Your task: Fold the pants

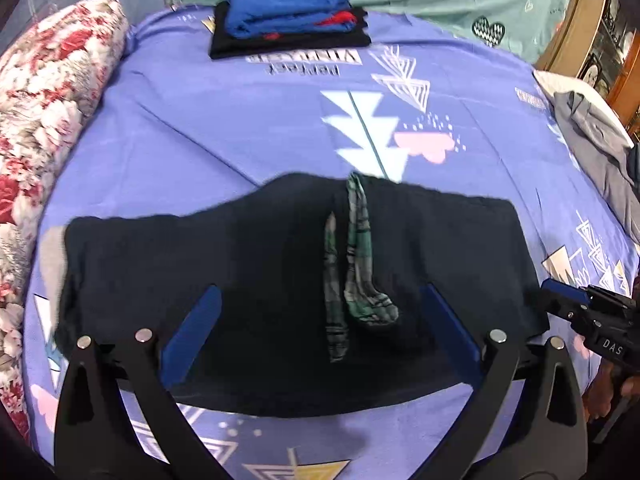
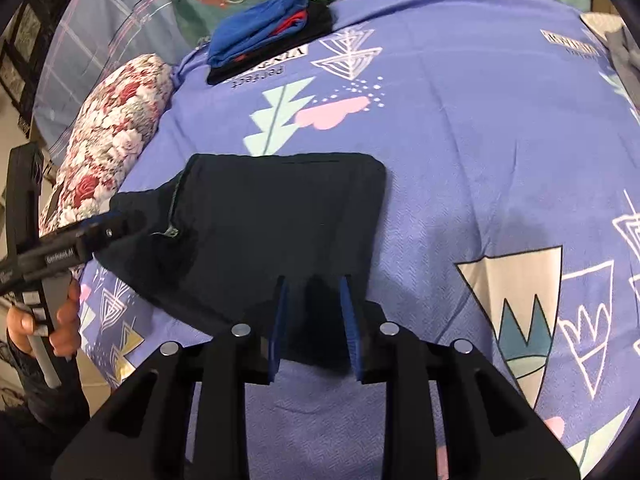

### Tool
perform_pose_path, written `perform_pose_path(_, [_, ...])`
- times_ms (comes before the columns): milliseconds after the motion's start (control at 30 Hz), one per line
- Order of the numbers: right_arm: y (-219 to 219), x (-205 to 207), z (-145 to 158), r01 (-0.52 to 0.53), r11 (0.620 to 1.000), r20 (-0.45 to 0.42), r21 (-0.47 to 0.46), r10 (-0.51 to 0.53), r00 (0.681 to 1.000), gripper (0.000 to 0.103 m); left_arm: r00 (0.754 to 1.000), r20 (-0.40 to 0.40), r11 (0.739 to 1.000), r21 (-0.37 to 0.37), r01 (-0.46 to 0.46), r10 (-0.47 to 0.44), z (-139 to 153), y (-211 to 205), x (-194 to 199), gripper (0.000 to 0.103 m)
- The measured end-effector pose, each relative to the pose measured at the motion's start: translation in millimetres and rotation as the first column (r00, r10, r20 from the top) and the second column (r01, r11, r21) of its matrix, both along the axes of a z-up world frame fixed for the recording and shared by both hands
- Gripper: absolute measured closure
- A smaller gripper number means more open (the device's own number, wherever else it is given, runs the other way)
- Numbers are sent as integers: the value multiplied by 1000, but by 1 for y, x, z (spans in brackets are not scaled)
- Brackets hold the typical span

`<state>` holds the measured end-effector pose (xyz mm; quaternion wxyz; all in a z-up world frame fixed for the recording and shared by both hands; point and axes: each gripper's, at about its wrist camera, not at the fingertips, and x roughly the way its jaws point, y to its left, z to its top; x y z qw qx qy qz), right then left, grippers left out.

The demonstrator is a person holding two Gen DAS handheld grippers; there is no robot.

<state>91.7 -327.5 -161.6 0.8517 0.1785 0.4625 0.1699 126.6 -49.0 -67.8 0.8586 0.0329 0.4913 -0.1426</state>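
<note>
While pants (image 1: 248, 280) lie flat (folded), both grippers straddle edges

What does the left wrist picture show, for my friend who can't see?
Dark folded pants with a green plaid drawstring lie on a purple bedsheet, between the left gripper's wide-open jaws. A stack of folded clothes sits farther back.

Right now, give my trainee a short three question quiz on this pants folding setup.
1. True or false: the left gripper is wide open over the dark pants.
2. What lies on the pants? A) checked drawstring B) belt C) sock
3. What sits at the far end of the bedsheet?

Key: 1 true. 2 A. 3 a stack of folded clothes, blue on top.
</note>
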Motion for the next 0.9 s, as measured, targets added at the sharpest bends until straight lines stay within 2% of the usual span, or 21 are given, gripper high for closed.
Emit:
perform_pose_path(167, [1, -1, 0, 0, 1000, 3, -1, 0, 1000, 74, 998, -41, 999, 23, 40, -39, -18, -9, -1, 2])
perform_pose_path(267, [-1, 0, -1, 1, 1000, 3, 0, -1, 1000, 73, 998, -59, 998, 67, 3, 1, -29, 1, 0, 2])
perform_pose_path(433, [-3, 0, -3, -4, 1000, 7, 9, 4, 1000, 71, 990, -133, 997, -42, -62, 56, -42, 33, -1, 2])
perform_pose_path(600, [0, 1, 5, -17, 1000, 67, 6, 17, 998, 71, 990, -127, 996, -50, -74, 67, -36, 35, -5, 2])
perform_pose_path(733, [6, 14, 14, -22, 1000, 115, 3, 22, 993, 73, 996, -65, 998, -33, -61, 59, -22, 24, -1, 2])
perform_pose_path(800, [10, 24, 17, -28, 999, 135, 23, 25, 990, 75, 996, -62, 998, -27, -64, 62, -23, 21, 3, 2])
perform_pose_path(900, [14, 45, 4, -4, 1000, 78, 20, 3, 997, 76, 992, -87, 995, -15, -95, 93, -34, 24, 10, 2])
